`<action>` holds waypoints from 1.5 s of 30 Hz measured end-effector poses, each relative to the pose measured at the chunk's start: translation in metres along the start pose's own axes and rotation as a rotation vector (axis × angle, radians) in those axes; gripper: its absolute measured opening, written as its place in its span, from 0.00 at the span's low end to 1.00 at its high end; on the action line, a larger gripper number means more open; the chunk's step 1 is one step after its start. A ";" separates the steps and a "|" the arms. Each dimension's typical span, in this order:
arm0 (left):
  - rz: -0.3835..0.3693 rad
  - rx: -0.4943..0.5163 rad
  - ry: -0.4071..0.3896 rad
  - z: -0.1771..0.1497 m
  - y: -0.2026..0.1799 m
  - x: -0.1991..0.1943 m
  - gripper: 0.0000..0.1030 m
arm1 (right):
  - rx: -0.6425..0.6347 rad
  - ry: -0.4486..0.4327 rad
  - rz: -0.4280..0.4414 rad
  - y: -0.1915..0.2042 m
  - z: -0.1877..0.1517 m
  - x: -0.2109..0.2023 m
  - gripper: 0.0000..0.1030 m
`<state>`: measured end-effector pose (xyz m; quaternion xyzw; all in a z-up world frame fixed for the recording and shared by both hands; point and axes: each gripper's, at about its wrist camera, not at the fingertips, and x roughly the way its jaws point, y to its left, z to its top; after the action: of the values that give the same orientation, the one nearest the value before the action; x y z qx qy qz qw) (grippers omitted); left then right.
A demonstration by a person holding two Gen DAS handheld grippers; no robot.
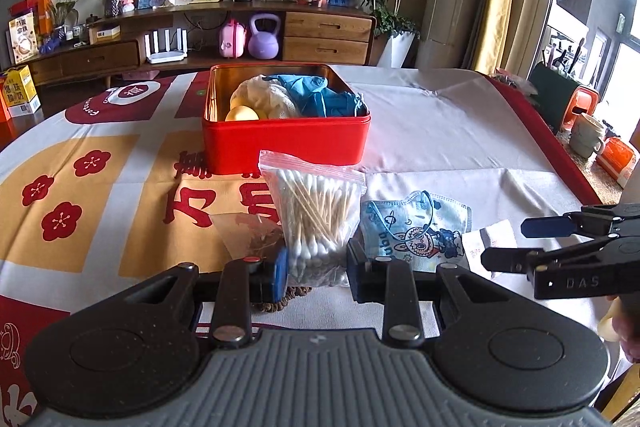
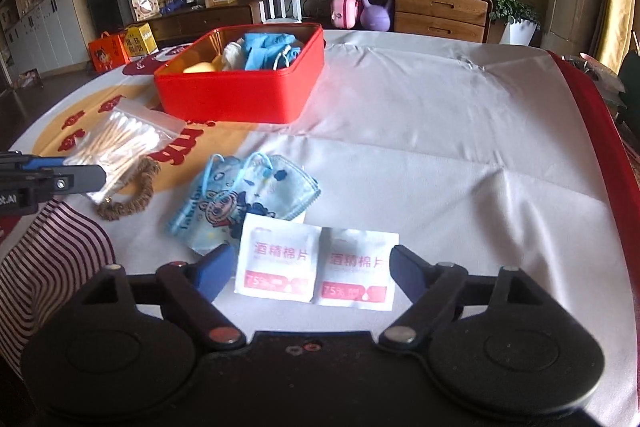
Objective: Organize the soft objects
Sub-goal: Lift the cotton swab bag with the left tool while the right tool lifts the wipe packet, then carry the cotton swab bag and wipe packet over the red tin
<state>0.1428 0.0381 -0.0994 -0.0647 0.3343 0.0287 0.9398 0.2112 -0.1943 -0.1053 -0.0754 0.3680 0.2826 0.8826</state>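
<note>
A red tin box (image 1: 280,143) (image 2: 224,95) on the table holds blue gloves (image 1: 320,95), a white cloth and yellow soft things. A zip bag of cotton swabs (image 1: 316,219) (image 2: 120,143) lies in front of it. My left gripper (image 1: 316,273) has its jaws around the bag's near end, touching it on both sides. A blue cartoon face mask (image 1: 416,231) (image 2: 244,195) lies beside the bag. Two white alcohol pad sachets (image 2: 316,267) lie between the fingers of my right gripper (image 2: 312,267), which is open. The right gripper also shows in the left wrist view (image 1: 508,243).
A brown woven ring (image 2: 132,195) lies under the swab bag. A small clear packet with brown bits (image 1: 252,235) lies left of the bag. The table (image 2: 440,147) has a white, red and yellow cloth. A wooden sideboard stands behind the table.
</note>
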 end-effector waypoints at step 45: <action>-0.017 -0.018 -0.016 0.018 0.003 -0.011 0.28 | 0.057 -0.053 0.107 0.008 0.033 -0.036 0.05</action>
<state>0.1453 0.0435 -0.0785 -0.0758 0.3260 0.0243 0.9420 0.2060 -0.1922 -0.0562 -0.0229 0.3560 0.3208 0.8774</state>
